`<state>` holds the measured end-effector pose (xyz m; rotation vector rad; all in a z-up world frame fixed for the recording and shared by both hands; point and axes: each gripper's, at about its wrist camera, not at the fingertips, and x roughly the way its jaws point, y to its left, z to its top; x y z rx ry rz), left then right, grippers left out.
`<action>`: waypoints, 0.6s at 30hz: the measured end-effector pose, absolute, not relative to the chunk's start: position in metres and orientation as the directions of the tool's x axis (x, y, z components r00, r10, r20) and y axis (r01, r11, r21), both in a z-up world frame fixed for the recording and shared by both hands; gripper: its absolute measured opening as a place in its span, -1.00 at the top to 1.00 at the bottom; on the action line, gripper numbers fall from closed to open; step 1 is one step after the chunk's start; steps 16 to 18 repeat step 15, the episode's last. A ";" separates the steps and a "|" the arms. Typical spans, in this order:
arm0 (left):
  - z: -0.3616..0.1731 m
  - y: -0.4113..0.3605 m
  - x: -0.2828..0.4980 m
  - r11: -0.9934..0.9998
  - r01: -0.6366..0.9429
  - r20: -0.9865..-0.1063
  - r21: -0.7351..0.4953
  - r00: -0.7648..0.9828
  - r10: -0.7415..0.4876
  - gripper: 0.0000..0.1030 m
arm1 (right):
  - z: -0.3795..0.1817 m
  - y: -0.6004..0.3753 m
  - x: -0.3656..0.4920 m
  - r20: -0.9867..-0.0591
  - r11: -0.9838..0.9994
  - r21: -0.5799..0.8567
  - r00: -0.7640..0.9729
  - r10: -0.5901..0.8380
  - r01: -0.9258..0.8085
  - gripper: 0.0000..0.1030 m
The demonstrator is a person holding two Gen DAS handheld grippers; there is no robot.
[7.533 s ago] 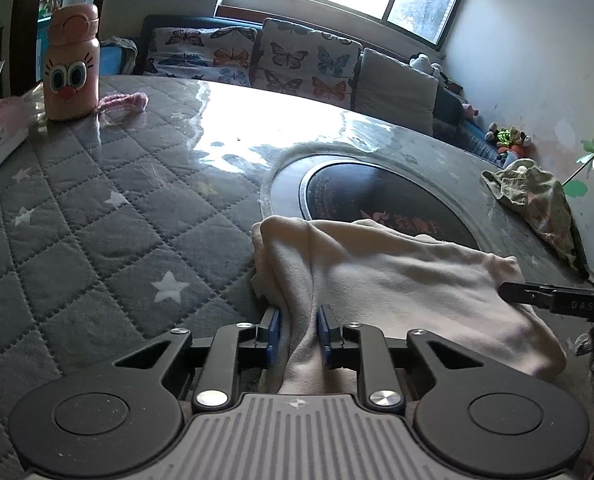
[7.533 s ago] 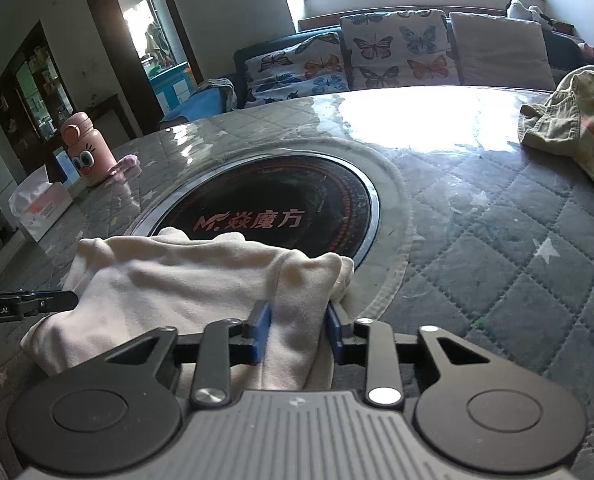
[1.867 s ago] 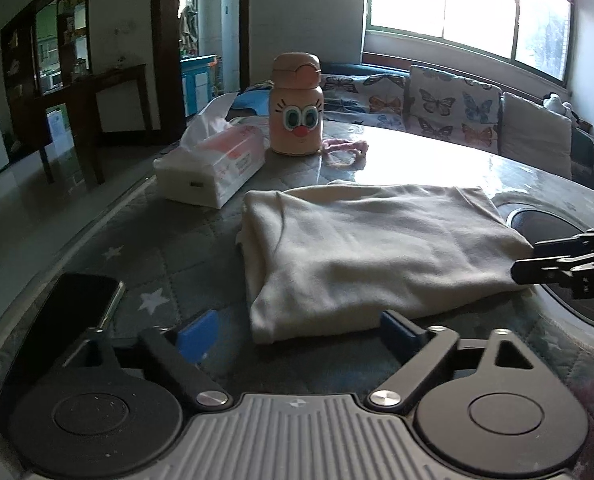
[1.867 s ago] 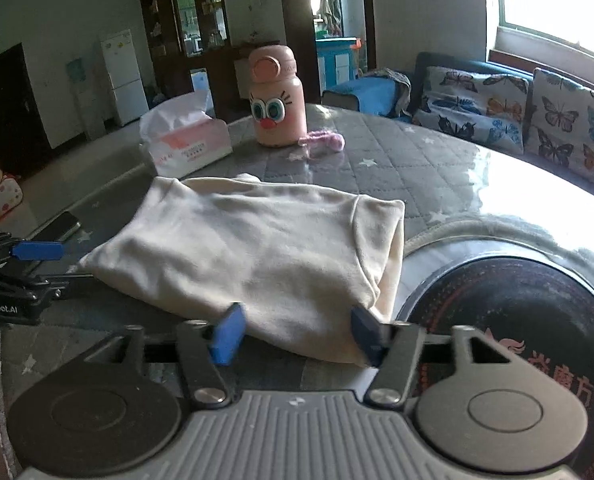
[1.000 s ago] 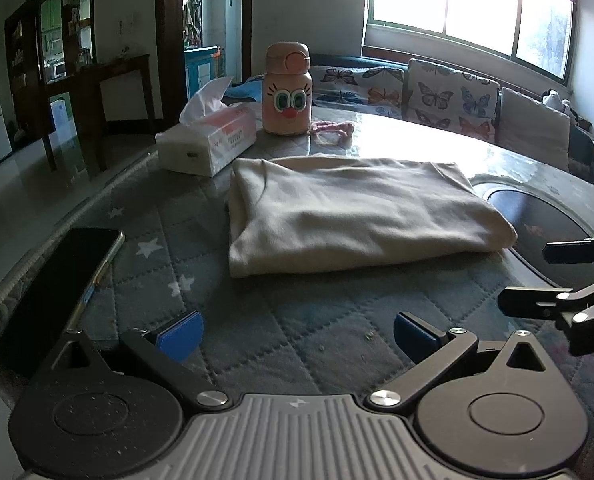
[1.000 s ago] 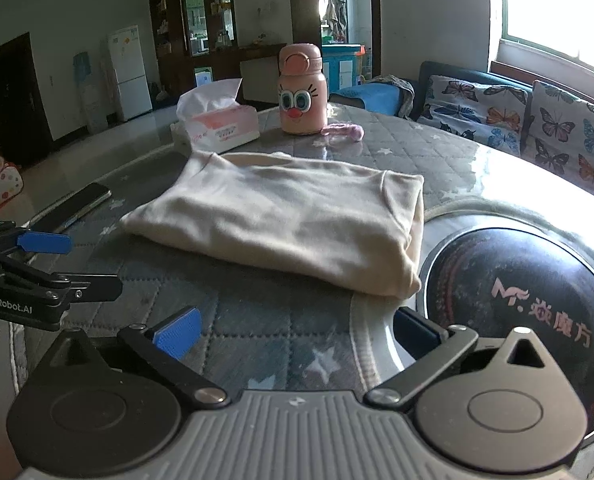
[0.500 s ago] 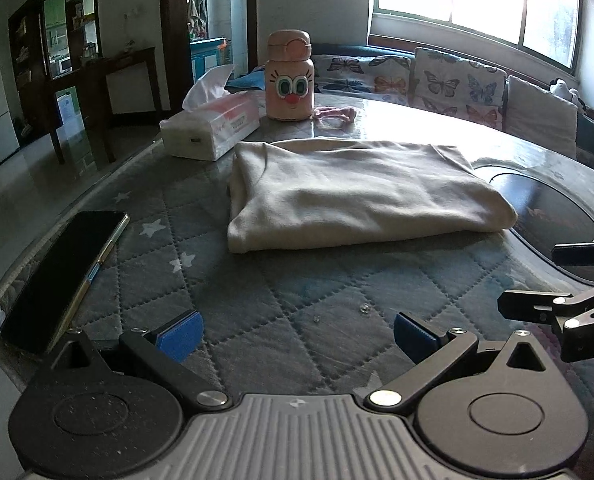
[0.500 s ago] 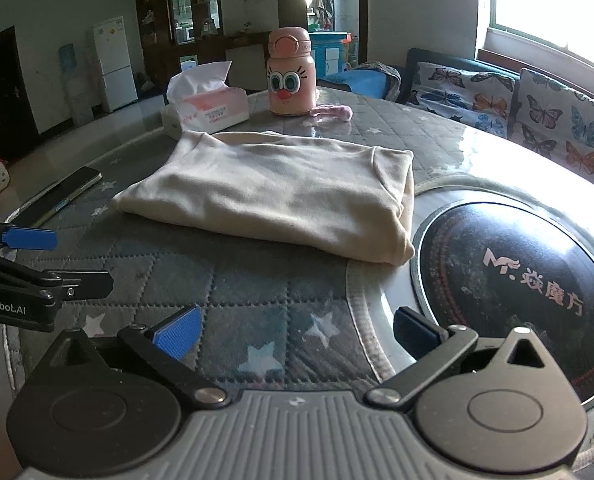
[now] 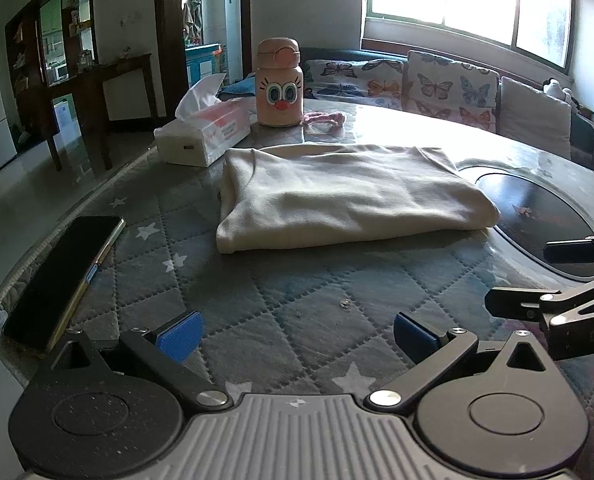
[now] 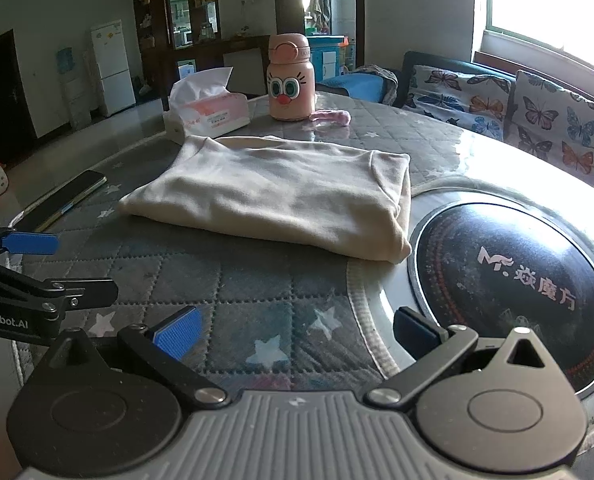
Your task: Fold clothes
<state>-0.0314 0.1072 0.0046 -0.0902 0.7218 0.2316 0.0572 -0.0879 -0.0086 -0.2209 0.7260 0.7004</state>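
A cream garment (image 9: 345, 196) lies folded into a flat rectangle on the quilted grey tablecloth (image 9: 281, 304); in the right wrist view the same garment (image 10: 281, 196) sits beside the dark round hotplate (image 10: 517, 280). My left gripper (image 9: 297, 338) hovers open well short of the garment, blue pads wide apart and nothing between them. My right gripper (image 10: 297, 334) is likewise open and held back from the cloth. Each gripper shows at the edge of the other's view: the right gripper (image 9: 553, 276) and the left gripper (image 10: 37, 264).
A black phone (image 9: 61, 276) lies near the table's left edge. Behind the garment stand a tissue box (image 9: 205, 134), a pink cartoon-eyed bottle (image 9: 279, 84) and a pink hair tie (image 9: 323, 118). A butterfly-print sofa (image 9: 437, 84) lines the window wall.
Both grippers let go of the garment after setting it down folded, opened wide and drew back toward the near table edge. The garment has stayed still over the last second.
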 end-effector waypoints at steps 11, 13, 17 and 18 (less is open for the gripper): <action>0.002 0.103 -0.034 0.971 -0.238 -0.670 -0.001 0.721 0.176 -1.00 | -0.012 -0.086 0.051 -0.685 0.748 0.048 0.523 0.507 -0.662 -1.00; 0.002 0.103 -0.035 0.971 -0.238 -0.671 -0.001 0.720 0.176 -1.00 | -0.012 -0.086 0.049 -0.687 0.747 0.047 0.522 0.507 -0.663 -1.00; 0.002 0.103 -0.035 0.971 -0.239 -0.671 0.000 0.720 0.177 -1.00 | -0.012 -0.086 0.048 -0.687 0.746 0.046 0.521 0.506 -0.664 -1.00; 0.002 0.103 -0.035 0.971 -0.239 -0.671 0.000 0.720 0.177 -1.00 | -0.012 -0.086 0.048 -0.687 0.746 0.046 0.521 0.506 -0.664 -1.00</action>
